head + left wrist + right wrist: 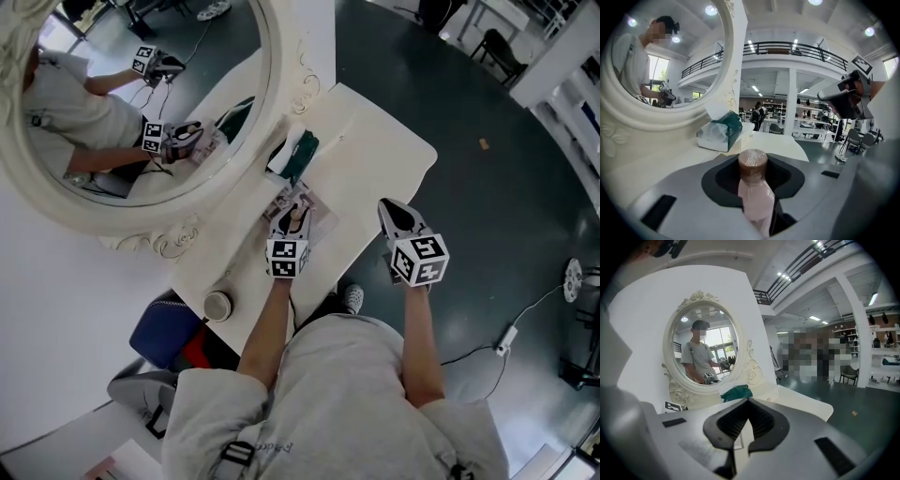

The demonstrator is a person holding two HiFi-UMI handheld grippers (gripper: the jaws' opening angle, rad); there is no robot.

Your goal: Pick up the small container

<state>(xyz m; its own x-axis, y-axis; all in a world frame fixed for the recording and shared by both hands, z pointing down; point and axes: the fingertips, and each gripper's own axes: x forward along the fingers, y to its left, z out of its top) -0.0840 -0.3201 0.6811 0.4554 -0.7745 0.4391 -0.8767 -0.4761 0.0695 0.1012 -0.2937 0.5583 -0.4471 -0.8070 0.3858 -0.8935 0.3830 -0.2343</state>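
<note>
The small container (755, 190) is a pale pink bottle with a brown cap, standing upright between the jaws in the left gripper view. My left gripper (753, 172) is shut on its body, and the pads press both sides. In the head view the left gripper (292, 221) hovers over the white table (384, 141), just in front of the mirror, and the bottle is mostly hidden there. My right gripper (395, 214) hangs over the table's near right edge, shut and with nothing in it. Its jaws (747, 402) meet at the tips.
A large oval mirror (122, 94) in an ornate white frame stands at the table's left. A teal-and-white tissue pack (294, 155) lies beyond the left gripper. A printed sheet (322, 221) lies under the left gripper. A paper cup (217, 306) sits at the near left corner. Dark floor surrounds the table.
</note>
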